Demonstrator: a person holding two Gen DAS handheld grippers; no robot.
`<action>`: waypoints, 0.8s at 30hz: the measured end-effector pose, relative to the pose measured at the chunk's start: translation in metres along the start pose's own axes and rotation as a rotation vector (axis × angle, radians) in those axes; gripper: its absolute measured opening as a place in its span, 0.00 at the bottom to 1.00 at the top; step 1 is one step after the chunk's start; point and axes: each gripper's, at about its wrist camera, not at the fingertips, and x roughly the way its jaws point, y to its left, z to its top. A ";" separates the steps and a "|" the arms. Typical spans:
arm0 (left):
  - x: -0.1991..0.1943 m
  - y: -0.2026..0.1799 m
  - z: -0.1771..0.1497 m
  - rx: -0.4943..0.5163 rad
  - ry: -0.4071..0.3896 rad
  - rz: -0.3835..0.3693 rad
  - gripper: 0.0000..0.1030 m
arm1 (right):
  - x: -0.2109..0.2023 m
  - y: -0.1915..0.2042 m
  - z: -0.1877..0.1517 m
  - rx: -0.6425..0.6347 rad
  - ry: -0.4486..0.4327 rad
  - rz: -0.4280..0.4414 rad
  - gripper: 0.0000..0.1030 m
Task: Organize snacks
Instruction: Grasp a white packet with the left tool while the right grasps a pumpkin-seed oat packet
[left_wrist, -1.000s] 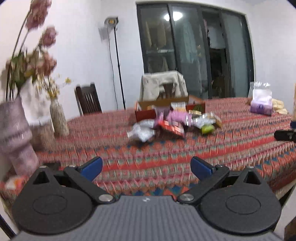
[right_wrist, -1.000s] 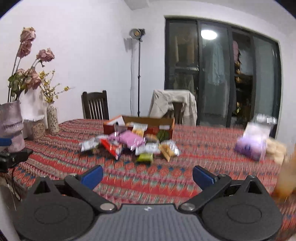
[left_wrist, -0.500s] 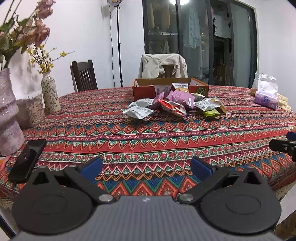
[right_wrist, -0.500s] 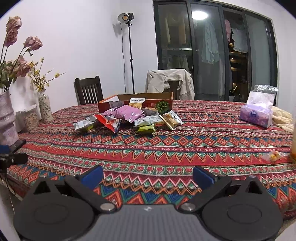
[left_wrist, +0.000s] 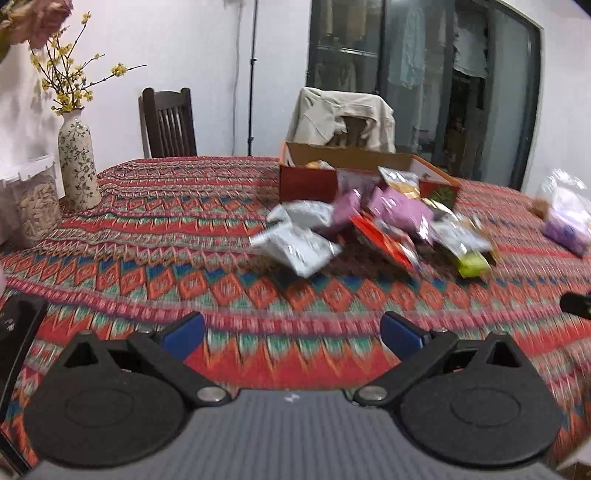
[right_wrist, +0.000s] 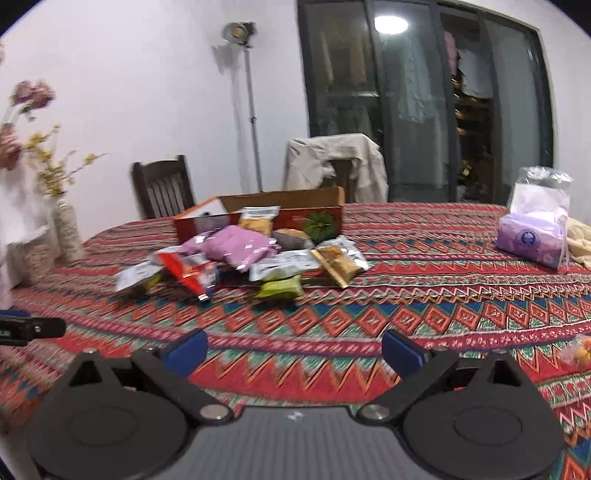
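Observation:
A pile of snack packets (left_wrist: 373, 229) (right_wrist: 240, 258) lies on the patterned tablecloth in front of an open red cardboard box (left_wrist: 306, 181) (right_wrist: 310, 218). Silver, purple, red and green packets are among them. My left gripper (left_wrist: 291, 330) hovers over the cloth short of the pile, its blue-padded jaws wide apart with nothing between them. My right gripper (right_wrist: 293, 347) also hangs short of the pile; its jaws are closing, still wide, with only cloth showing between them. The other gripper's tip shows at the left edge of the right wrist view.
A flowered vase (left_wrist: 77, 162) (right_wrist: 68, 234) and a clear jar (left_wrist: 35, 199) stand at the table's left. A purple tissue pack in a plastic bag (right_wrist: 532, 230) (left_wrist: 567, 225) sits at the right. Two chairs stand behind the table, one draped with a jacket (right_wrist: 336, 162).
Both grippers have moved forward over the table toward the snack pile, which now looks larger. The dark flat object at the left edge has slid mostly out of the left view.

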 end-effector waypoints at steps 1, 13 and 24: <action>0.010 0.002 0.008 -0.019 -0.003 -0.001 1.00 | 0.009 -0.005 0.005 0.026 0.007 0.002 0.91; 0.122 0.010 0.069 -0.165 0.065 -0.036 0.90 | 0.148 -0.058 0.073 0.317 0.042 0.005 0.66; 0.133 0.014 0.043 -0.130 0.091 -0.022 0.49 | 0.197 -0.052 0.060 0.100 0.122 -0.150 0.46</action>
